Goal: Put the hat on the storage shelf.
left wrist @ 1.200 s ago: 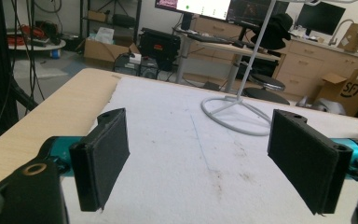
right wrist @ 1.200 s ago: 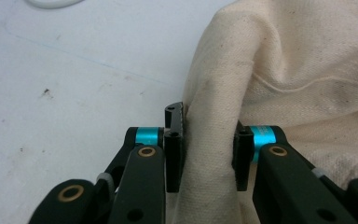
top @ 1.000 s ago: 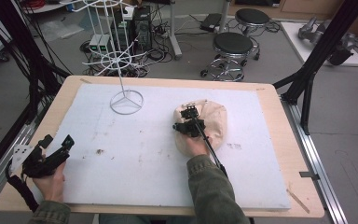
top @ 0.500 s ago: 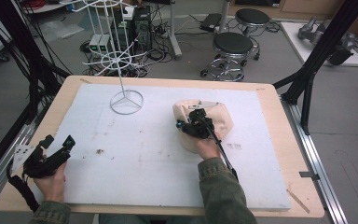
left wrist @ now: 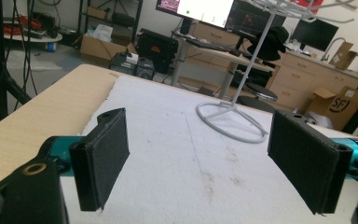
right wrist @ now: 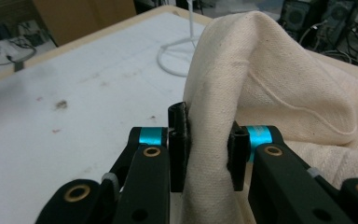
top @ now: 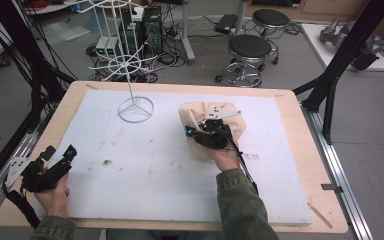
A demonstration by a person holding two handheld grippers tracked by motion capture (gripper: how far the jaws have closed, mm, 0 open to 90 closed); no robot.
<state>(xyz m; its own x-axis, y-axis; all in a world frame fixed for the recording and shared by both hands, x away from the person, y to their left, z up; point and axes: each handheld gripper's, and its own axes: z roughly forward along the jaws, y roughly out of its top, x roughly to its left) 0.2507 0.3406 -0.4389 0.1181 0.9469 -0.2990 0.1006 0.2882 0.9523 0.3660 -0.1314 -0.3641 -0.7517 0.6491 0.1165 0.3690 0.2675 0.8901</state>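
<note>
While the high view is showing the right tongs [top: 196,134] gripping the cloth [top: 232,120] lying on the table [top: 290,150] beside the stand [top: 132,100], nothing is hanging yet. Left tongs [left wrist: 205,163] are idling released; the right gripper view is showing its jaws pinching a cloth [right wrist: 261,79] fold, so lifting seems left.

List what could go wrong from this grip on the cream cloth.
1. The right gripper pinches only a narrow fold of the cream cloth; lifted, the fold may slip out.
2. The white wire stand sits close beside the cloth; a sweep that way might snag or tip it.
3. The left gripper is open and far off, so nothing steadies the cloth.
</note>
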